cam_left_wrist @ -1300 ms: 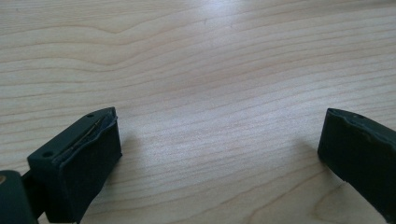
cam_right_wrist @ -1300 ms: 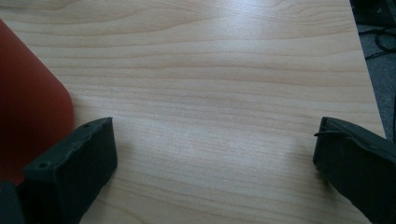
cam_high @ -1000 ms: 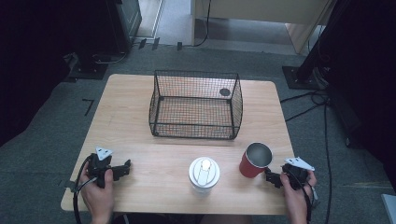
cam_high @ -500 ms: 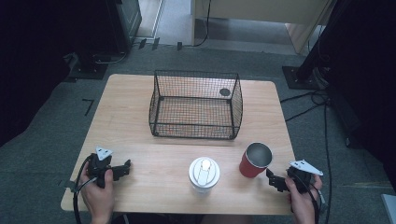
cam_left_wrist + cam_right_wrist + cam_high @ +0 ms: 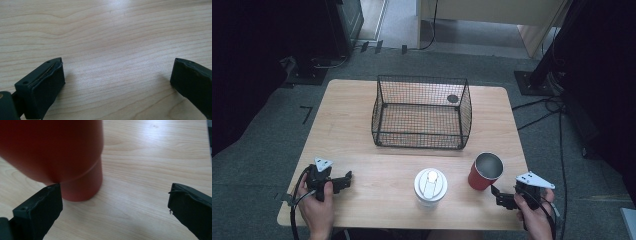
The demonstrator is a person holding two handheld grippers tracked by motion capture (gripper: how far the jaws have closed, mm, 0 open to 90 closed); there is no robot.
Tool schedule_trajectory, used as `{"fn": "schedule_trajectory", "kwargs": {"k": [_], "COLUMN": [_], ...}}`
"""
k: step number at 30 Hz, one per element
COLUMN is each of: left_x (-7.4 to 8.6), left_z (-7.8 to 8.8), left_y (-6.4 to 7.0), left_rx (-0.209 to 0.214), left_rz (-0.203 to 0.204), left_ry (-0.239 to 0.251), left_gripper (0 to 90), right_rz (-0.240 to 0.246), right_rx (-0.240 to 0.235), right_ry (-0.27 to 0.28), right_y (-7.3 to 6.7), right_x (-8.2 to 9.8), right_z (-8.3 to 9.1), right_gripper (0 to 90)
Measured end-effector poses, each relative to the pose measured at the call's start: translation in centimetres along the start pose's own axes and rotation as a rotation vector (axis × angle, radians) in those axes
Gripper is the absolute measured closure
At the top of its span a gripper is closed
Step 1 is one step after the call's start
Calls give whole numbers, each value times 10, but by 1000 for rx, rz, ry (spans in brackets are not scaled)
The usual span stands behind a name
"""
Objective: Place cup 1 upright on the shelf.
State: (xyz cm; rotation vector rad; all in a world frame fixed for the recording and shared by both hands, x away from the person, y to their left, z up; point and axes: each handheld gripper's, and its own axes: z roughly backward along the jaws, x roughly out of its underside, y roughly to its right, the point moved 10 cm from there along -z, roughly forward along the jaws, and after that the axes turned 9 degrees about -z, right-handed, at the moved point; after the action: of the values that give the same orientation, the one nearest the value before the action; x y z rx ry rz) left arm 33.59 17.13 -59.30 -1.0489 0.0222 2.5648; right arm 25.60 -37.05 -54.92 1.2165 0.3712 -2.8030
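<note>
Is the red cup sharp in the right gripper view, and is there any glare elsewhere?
Right gripper view: the red cup is soft and out of focus, too close to the lens. Left gripper view: a pale sheen on the wooden table. High view: even lighting, dark surroundings.

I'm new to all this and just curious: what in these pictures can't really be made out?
- Red cup: in the right gripper view its top is cut off by the frame edge, and it is blurred from closeness.
- Small dark round thing at the wire basket: too small in the high view to identify.
- White lidded cup: the lid hides any contents.
- Right gripper: tiny in the high view.
</note>
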Motion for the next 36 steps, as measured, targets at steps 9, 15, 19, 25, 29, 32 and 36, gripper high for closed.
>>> {"fn": "schedule_trajectory", "kwargs": {"k": [9, 15, 19, 25, 29, 32, 36], "left_x": [0, 0, 0, 0, 0, 0, 0], "left_z": [0, 0, 0, 0, 0, 0, 0], "left_y": [0, 0, 0, 0, 0, 0, 0], "left_rx": [0, 0, 0, 0, 0, 0, 0], "left_rz": [0, 0, 0, 0, 0, -3, -3], "left_ry": [0, 0, 0, 0, 0, -2, -2], "left_gripper": [0, 0, 0, 0, 0, 0, 0], "right_rz": [24, 38, 28, -1, -20, -35, -76], "right_rx": [-66, -109, -142, -131, -121, -105, -95], "right_ry": [2, 15, 37, 85, 120, 134, 159], "right_y": [-17, -32, -41, -49, -55, -56, -58], "right_x": [-2, -5, -7, -14, -20, -24, -29], "right_z": [-2, -8, -11, -15, -19, -22, -27], "right_gripper": [0, 0, 1, 60, 59, 56, 36]}}
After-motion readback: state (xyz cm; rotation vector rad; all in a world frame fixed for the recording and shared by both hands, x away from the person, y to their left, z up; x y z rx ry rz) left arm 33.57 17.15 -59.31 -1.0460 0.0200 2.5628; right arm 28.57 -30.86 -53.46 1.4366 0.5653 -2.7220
